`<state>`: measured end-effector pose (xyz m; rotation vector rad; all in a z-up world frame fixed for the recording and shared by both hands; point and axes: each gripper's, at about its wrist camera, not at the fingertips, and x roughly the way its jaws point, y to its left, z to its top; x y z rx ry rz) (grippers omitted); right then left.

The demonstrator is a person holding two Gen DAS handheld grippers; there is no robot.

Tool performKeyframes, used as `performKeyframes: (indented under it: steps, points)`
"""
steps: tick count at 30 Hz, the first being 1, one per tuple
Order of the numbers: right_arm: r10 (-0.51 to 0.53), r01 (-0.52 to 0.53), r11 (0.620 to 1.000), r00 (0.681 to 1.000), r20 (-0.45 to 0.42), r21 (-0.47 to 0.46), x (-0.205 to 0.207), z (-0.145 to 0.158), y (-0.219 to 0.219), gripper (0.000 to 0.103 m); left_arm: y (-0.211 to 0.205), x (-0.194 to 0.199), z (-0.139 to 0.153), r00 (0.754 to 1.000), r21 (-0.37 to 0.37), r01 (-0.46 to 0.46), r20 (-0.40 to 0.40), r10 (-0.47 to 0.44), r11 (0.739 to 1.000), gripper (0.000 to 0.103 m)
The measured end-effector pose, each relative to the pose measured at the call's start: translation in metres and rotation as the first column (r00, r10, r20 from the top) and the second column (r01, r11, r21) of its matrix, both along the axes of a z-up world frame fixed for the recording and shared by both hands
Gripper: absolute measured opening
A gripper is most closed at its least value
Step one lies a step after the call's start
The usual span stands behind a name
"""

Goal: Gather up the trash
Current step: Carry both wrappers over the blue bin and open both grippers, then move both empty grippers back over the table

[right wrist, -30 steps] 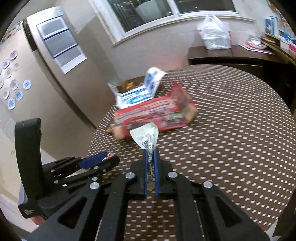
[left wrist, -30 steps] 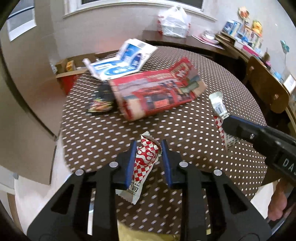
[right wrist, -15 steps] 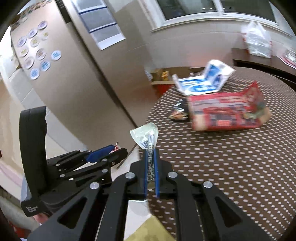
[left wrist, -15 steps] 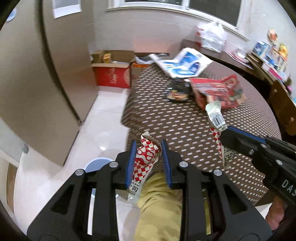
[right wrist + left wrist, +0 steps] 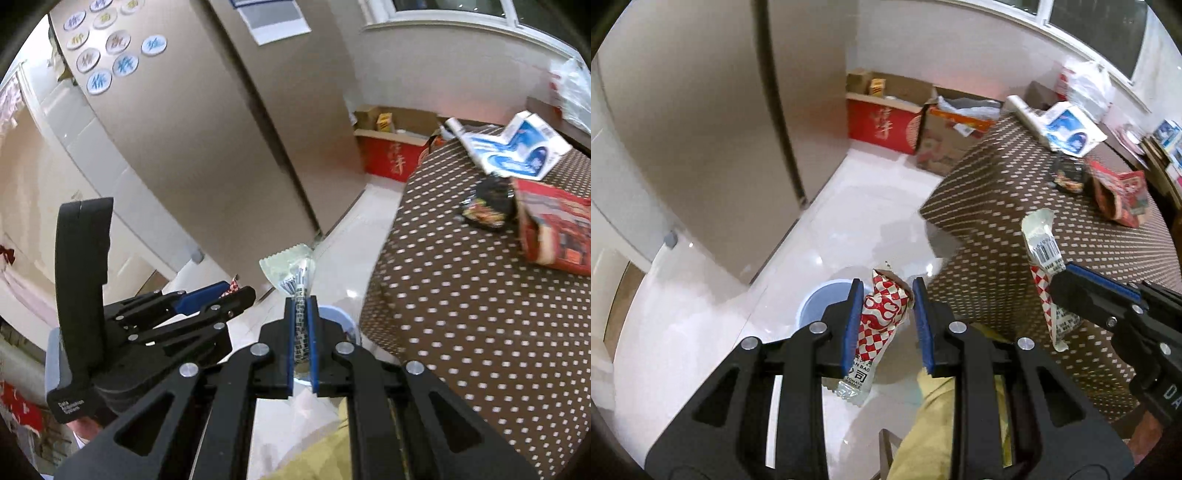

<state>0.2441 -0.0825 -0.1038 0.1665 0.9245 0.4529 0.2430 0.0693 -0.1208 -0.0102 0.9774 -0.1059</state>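
My left gripper point(image 5: 885, 295) is shut on a crumpled red-and-white checked wrapper point(image 5: 879, 325), hanging over the white floor above a pale blue bin point(image 5: 820, 302). My right gripper point(image 5: 301, 301) is shut on a flat wrapper point(image 5: 291, 266) with a barcode; from the left wrist camera that same wrapper point(image 5: 1043, 258) hangs at the right, beside the table edge. The left gripper point(image 5: 221, 291) appears at the left of the right wrist view. The blue bin point(image 5: 340, 321) peeks out behind the right fingers.
The round table with a brown dotted cloth point(image 5: 1034, 192) carries a red carton point(image 5: 1123, 192), a dark packet point(image 5: 1069, 175) and a blue-white carton point(image 5: 1067, 129). Cardboard boxes point(image 5: 886, 118) stand on the floor by the wall. A tall beige fridge point(image 5: 701, 129) is at the left. A yellow-clad leg point(image 5: 931, 424) is below.
Both grippers have swung left off the table with their wrappers still held. The view has gone from the tabletop to the floor, and the blue bin has come into view below them.
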Motion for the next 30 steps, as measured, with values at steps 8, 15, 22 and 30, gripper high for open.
performKeyframes:
  steps: [8,15,22,30]
  points:
    - [0.014,-0.016,0.999,0.999,-0.043,-0.033,0.009,-0.012,0.018,0.007,0.039,0.010,-0.023,0.995,-0.027,-0.089,-0.039,0.088,0.996,0.057]
    - [0.047,-0.053,0.996,0.996,-0.076,-0.070,0.023,-0.028,0.042,0.007,0.070,0.002,-0.033,0.985,-0.029,-0.162,-0.068,0.160,0.986,0.057]
    - [0.120,-0.132,0.987,0.985,-0.127,-0.092,0.042,-0.050,0.093,0.023,0.105,-0.018,-0.036,0.966,-0.022,-0.247,-0.084,0.244,0.969,0.057]
    - [0.158,-0.173,0.970,0.983,-0.094,-0.172,0.029,-0.054,0.119,0.062,0.119,-0.037,-0.039,0.960,-0.029,-0.270,-0.089,0.267,0.962,0.057]
